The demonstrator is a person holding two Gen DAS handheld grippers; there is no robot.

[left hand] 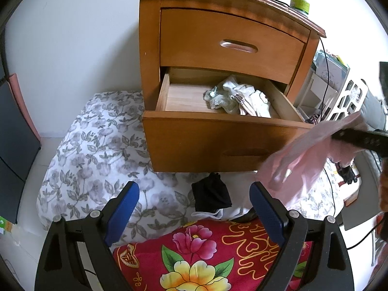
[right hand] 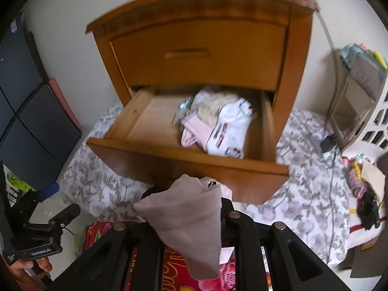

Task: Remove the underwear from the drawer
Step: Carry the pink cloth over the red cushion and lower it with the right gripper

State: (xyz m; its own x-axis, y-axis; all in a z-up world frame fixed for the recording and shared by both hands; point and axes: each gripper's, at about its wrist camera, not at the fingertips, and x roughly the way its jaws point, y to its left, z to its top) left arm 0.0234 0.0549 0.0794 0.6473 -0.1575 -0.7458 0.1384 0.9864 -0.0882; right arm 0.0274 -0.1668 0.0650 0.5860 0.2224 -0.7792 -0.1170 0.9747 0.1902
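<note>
Underwear (right hand: 186,220) hangs pinched in the right tool (right hand: 194,208), outside the drawer (right hand: 184,160).

- The red floral blanket (left hand: 218,254) carries gold ornamental characters; they are too stylised to make out.
- The white bottle (left hand: 300,0) on the nightstand has a green and yellow label, its print too small to read.
- The black clamp mount (right hand: 38,252) bears small white lettering, blurred past reading.
</note>
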